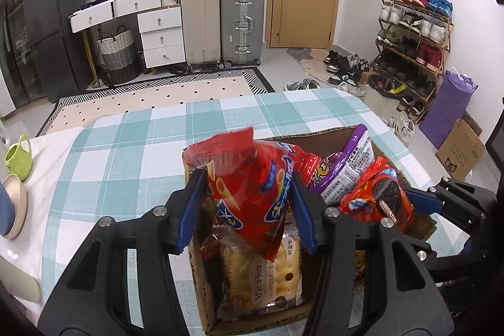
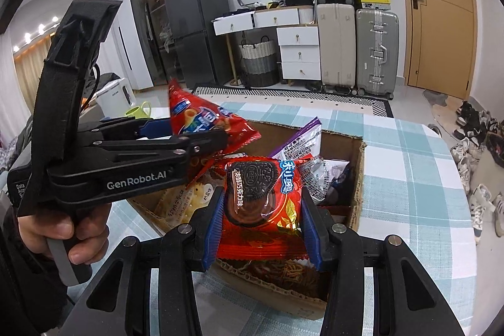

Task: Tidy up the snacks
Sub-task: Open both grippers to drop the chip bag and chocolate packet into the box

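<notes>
- The left hand-held gripper (image 1: 249, 210), seen from its own wrist camera, is clamped on a red snack packet printed with tube-shaped biscuits (image 1: 249, 194); both blue pads press its sides and the packet hangs tilted above an open cardboard box (image 1: 252, 326).
- In that box, right below the packet, lies a clear pack of pale crackers (image 1: 261, 276). A purple-and-white packet (image 1: 346, 172) leans against the far side of the box.
- The box stands on a worktop covered by a teal-and-white checked cloth (image 1: 126, 153). At the left edge of the worktop are a green mug (image 1: 19, 159) and a pale bowl (image 1: 15, 210).
- To the right in the same view, the right hand-held gripper (image 1: 409, 203) comes in from the side, holding a red chocolate sandwich-cookie packet (image 1: 381, 197) over the box.
- From the right wrist camera, the right hand-held gripper (image 2: 263, 229) is closed on the cookie packet (image 2: 261, 203), blue pads tight on both edges, the packet upright above the near wall of the box (image 2: 283, 288).
- A dark, stringy snack shows in the box just beneath it; what it is I cannot tell.
- On the left of this view a person's hand (image 2: 63, 235) grips the handle of the left hand-held gripper (image 2: 201, 134), which holds the red tube-biscuit packet (image 2: 201, 122) above the box's far left corner.
</notes>
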A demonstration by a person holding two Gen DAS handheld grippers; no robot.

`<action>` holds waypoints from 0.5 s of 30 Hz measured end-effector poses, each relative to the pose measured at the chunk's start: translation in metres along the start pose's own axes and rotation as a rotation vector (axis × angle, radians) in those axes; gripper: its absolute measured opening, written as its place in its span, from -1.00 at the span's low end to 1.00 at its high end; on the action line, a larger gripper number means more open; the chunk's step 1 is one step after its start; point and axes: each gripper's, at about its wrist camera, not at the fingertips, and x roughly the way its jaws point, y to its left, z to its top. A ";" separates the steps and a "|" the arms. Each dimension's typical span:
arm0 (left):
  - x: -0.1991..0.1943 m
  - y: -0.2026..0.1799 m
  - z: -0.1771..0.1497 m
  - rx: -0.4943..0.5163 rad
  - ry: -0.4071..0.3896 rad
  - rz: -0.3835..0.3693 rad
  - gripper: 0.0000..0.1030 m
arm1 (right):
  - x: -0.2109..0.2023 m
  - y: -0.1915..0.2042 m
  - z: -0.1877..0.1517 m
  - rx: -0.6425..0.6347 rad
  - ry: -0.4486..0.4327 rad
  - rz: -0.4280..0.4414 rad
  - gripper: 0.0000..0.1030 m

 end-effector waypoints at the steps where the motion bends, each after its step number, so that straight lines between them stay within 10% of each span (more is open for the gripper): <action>1: 0.003 0.000 0.000 0.000 0.002 -0.003 -0.04 | 0.002 0.000 0.000 -0.004 0.004 0.002 -0.13; 15: 0.027 0.006 -0.013 0.003 0.046 -0.019 -0.03 | 0.012 0.002 -0.002 -0.027 0.030 0.002 -0.13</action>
